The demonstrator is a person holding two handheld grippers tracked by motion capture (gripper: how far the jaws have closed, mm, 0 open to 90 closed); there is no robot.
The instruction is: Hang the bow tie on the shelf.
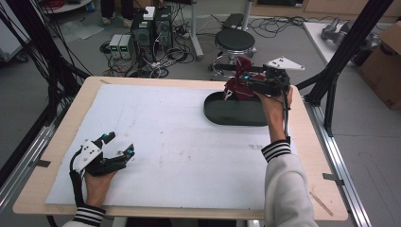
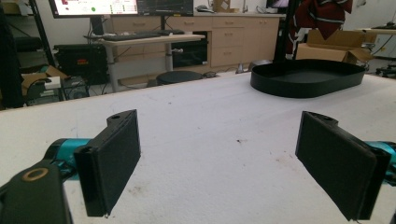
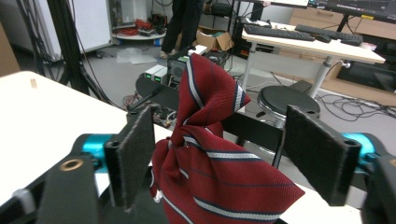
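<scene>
A dark red tie (image 1: 239,86) with white and navy stripes is bunched up over the near end of an oval black tray (image 1: 236,116) at the table's far right. My right gripper (image 1: 232,83) hovers there with its jaws apart around the tie (image 3: 210,168). The cloth leans against the left pad (image 3: 137,154), and the right pad (image 3: 317,158) stands clear of it. My left gripper (image 1: 120,144) rests open on the white mat near the front left, with nothing between its pads (image 2: 114,158). From the left gripper view the tray (image 2: 308,81) lies far ahead with the tie (image 2: 322,16) above it.
A white mat (image 1: 165,137) covers most of the wooden table. Black frame posts (image 1: 345,52) rise at the right edge. Beyond the far edge stand a round stool (image 1: 235,40), computer boxes (image 1: 151,30) and tangled cables. A cardboard box (image 1: 385,66) sits at the far right.
</scene>
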